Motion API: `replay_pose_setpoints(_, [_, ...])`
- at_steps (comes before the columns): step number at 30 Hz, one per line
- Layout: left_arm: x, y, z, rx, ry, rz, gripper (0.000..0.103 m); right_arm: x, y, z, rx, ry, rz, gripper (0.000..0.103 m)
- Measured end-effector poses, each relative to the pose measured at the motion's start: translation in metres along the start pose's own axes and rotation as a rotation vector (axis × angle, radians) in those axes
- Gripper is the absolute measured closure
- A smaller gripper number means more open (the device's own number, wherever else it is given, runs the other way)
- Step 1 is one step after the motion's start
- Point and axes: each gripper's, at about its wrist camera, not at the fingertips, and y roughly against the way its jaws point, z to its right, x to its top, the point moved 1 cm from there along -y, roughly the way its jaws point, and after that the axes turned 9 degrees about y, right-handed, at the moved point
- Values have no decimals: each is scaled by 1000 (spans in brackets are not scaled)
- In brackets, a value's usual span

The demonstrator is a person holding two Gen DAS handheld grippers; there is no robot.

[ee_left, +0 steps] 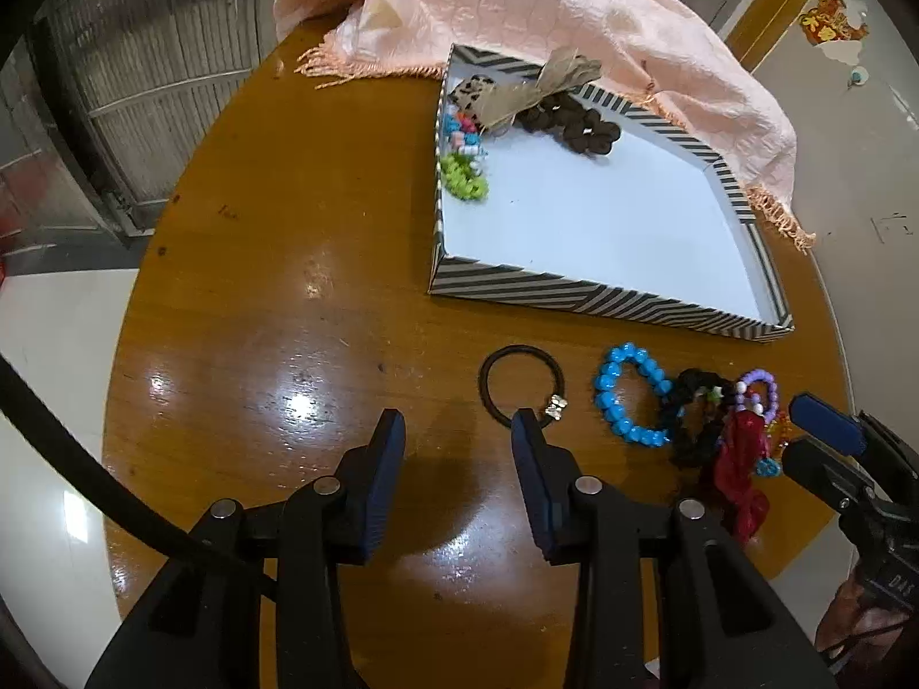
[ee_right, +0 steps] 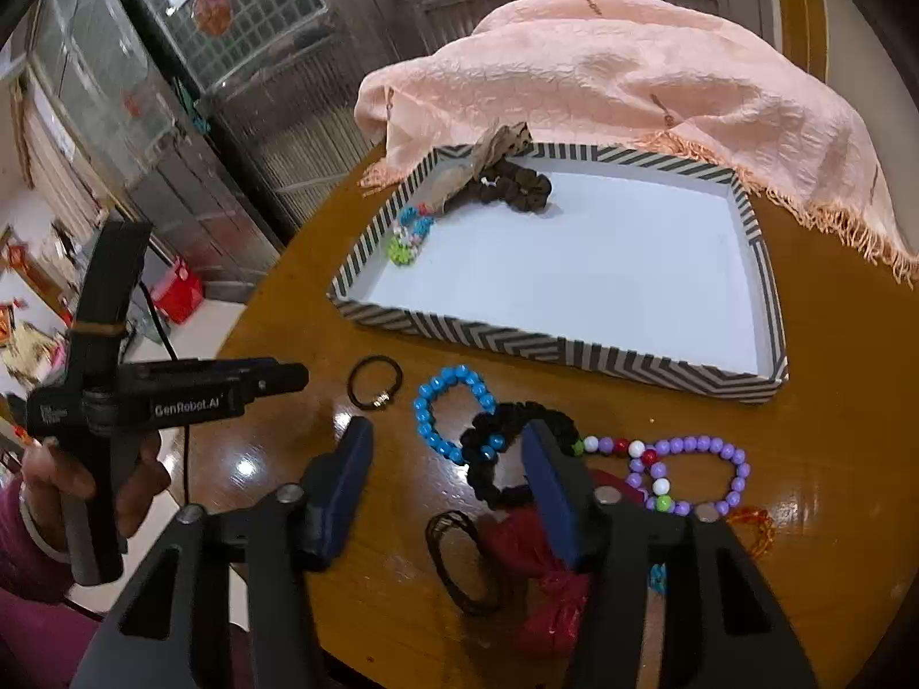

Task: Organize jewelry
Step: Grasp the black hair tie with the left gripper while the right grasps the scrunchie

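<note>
A black-and-white striped tray (ee_left: 609,294) (ee_right: 566,351) holds a brown scrunchie (ee_left: 580,120) (ee_right: 520,186), green beads (ee_left: 462,179) and small coloured beads. In front of it lie a black hair tie (ee_left: 488,367) (ee_right: 351,382) with a metal charm, a blue bead bracelet (ee_left: 609,380) (ee_right: 426,397), a black scrunchie (ee_left: 698,428) (ee_right: 499,410), a purple bead bracelet (ee_right: 689,445) and a red cloth piece (ee_right: 534,551). My left gripper (ee_left: 458,422) is open just below the hair tie. My right gripper (ee_right: 447,430) is open over the blue bracelet and black scrunchie, not pressing them.
A pink fringed scarf (ee_left: 545,6) (ee_right: 632,74) is draped over the back of the round wooden table (ee_left: 287,287). Thin black hair ties (ee_right: 442,562) and orange beads (ee_right: 758,522) lie near the front edge. A person's hand (ee_right: 138,476) holds the left gripper.
</note>
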Motion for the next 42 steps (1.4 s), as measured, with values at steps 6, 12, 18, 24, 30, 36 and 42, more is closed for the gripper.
replay_pose_setpoints(6, [3,-12,3,28,-6,-4,67,13,-14,-2,-24,68,-25,65])
replay_pose_setpoints(12, [2,-14,0,36,7,-11,67,14,-16,18,-41,57,-64,67])
replay_pose_setpoints(18, [6,-24,-3,62,30,-24,67,1,-26,39,-52,46,-120,67])
replay_pose_setpoints(24, [10,-33,5,87,2,-27,67,4,-48,34,-80,134,-167,67])
replay_pose_setpoints(30, [11,-37,16,150,-42,-10,67,6,-64,40,-81,152,-205,67])
replay_pose_setpoints(36, [12,-42,26,191,-79,-2,67,5,-75,45,-56,144,-226,67])
replay_pose_setpoints(42, [9,-44,34,186,-131,11,101,3,-79,44,-58,136,-218,93])
